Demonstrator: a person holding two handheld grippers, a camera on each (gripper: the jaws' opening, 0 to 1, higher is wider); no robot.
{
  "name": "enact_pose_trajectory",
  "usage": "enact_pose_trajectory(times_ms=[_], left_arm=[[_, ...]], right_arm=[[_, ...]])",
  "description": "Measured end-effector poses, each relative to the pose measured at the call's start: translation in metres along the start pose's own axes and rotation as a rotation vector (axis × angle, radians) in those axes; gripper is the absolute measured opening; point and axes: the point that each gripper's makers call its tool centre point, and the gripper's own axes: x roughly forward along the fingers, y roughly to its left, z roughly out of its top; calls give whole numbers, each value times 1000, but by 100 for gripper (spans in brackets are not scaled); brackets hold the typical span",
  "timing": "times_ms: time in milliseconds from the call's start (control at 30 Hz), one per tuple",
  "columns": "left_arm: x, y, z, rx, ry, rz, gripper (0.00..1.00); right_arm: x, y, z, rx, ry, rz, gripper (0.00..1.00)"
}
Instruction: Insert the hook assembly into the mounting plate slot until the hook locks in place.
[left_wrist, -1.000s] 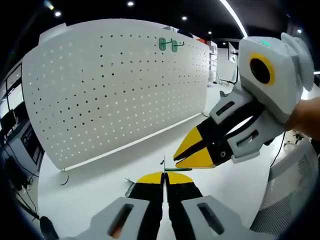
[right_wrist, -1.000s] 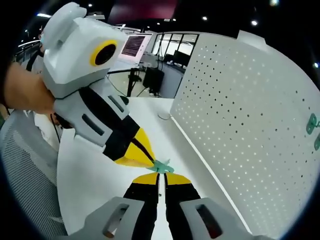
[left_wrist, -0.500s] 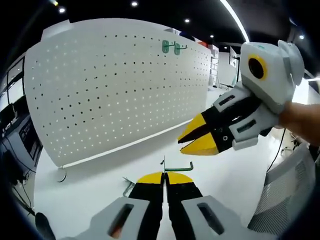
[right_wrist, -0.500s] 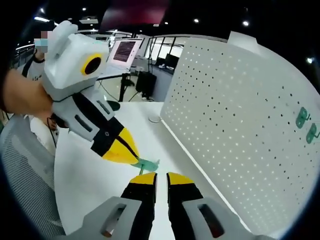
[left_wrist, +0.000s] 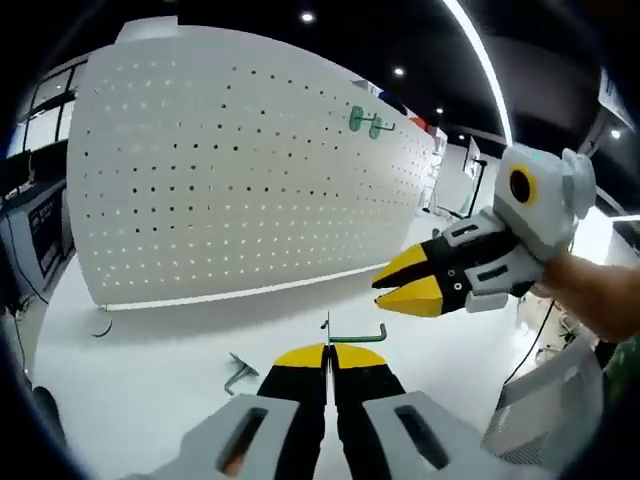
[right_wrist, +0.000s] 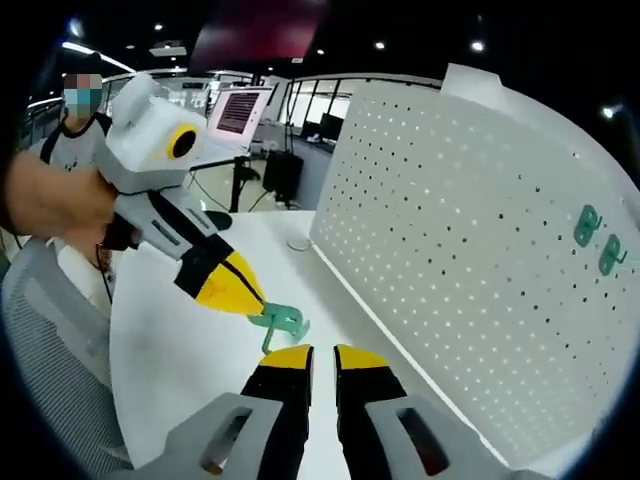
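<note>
Left gripper (left_wrist: 327, 352): yellow tips pressed together on the green hook (left_wrist: 357, 336), pinching its thin plate end so the stem and upturned tip stick out to the side, free to be aimed at the board. Same grip in the right gripper view, where the left gripper (right_wrist: 232, 288) comes in from the left and the hook (right_wrist: 279, 321) hangs off its tips, clear of the table.

Right gripper (right_wrist: 322, 353): tips slightly apart, a narrow gap between them, nothing held. It sits just beside the hook without touching it, likely standing by to steady or take over. In the left gripper view the right gripper (left_wrist: 412, 283) shows its jaws a little parted too.

Beyond the tips: the white pegboard (left_wrist: 240, 180) stands upright on the white table (left_wrist: 150, 340), and two green hooks (left_wrist: 368, 122) are already mounted high on it. The held hook is well apart from the board, so insertion is not yet started.

Left gripper view adds a spare grey-green hook (left_wrist: 240, 370) lying on the table near the jaws, and a hand (left_wrist: 600, 300) on the right gripper. Right gripper view adds the mounted hooks (right_wrist: 597, 238) seen edge-on, a monitor (right_wrist: 238, 110) in the background and a mesh chair back (right_wrist: 50, 350).
</note>
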Motion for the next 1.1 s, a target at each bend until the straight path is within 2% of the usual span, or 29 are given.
enact_pose_trajectory(times_ms=[67, 200, 400, 600, 733, 833, 900, 1000, 1100], left_arm=[[-1, -4, 5, -79, -37, -42, 1], [-3, -3, 8, -185, -75, -75, 1], [-4, -6, 13, -269, -118, -128, 1], [-6, -10, 17, -314, -149, -173, 1], [-7, -14, 22, -347, -179, -210, 1], [-7, -14, 23, -356, -182, -209, 1], [-7, -15, 28, -430, -205, -238, 1], [-8, -16, 31, -494, -227, -275, 1], [-8, -19, 33, -518, -231, -296, 1]], right_arm=[[-2, -2, 1, 9, -6, -4, 7], [-5, -5, 2, 30, -16, -8, 7], [-7, -2, 6, 53, -35, 2, 7], [-9, 1, 13, 160, -87, 45, 7], [-12, 1, 20, 202, -116, 68, 7], [-16, 4, 27, 190, -143, 83, 7], [-18, 9, 33, 173, -161, 102, 7], [-18, 13, 35, 158, -168, 109, 7], [-18, 15, 38, 140, -185, 109, 7]])
